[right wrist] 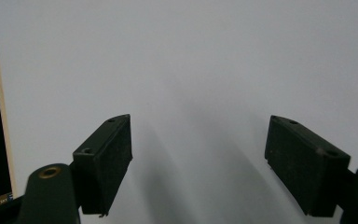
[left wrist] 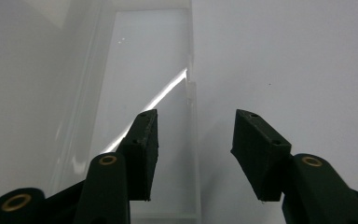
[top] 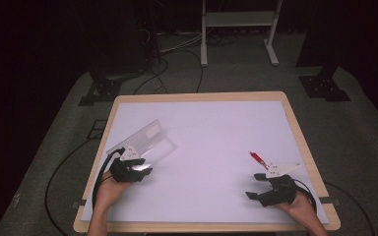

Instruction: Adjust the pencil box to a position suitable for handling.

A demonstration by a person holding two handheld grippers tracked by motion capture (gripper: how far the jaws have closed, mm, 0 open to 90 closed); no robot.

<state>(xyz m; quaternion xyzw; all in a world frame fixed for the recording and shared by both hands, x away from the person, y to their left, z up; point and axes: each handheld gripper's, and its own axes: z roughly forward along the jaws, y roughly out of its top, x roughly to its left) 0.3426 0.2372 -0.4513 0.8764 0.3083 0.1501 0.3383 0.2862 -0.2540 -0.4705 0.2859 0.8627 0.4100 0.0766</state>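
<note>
1. Dark walls and grey carpet surround the counter [top: 295,129], whose top is covered by a white sheet inside a pale wooden rim.
2. At its left side lies a clear plastic box [top: 142,140], long and shallow, its near end at the left gripper [top: 137,169].
3. From the left gripper view, the left gripper [left wrist: 195,154] has its jaws partly apart, astride the right wall of the clear plastic box [left wrist: 149,93]; one pad sits inside the box, the other outside, and neither visibly presses on the wall.
4. Risk: the wall is thin and glossy, so a pinch at the very end could slip off, or tip the light box when it is lifted.
5. Risk: the clear sides are hard to read against the white sheet, so the jaws may close off-line and shove the box sideways.
6. Near the right edge, the right gripper [top: 268,189] rests with jaws wide apart and nothing between them, as the right gripper view [right wrist: 198,163] confirms.
7. A red pen [top: 258,159] lies just beyond it; a careless sweep could roll the pen off the edge.
8. Count: one box, one pen, two grippers.
</note>
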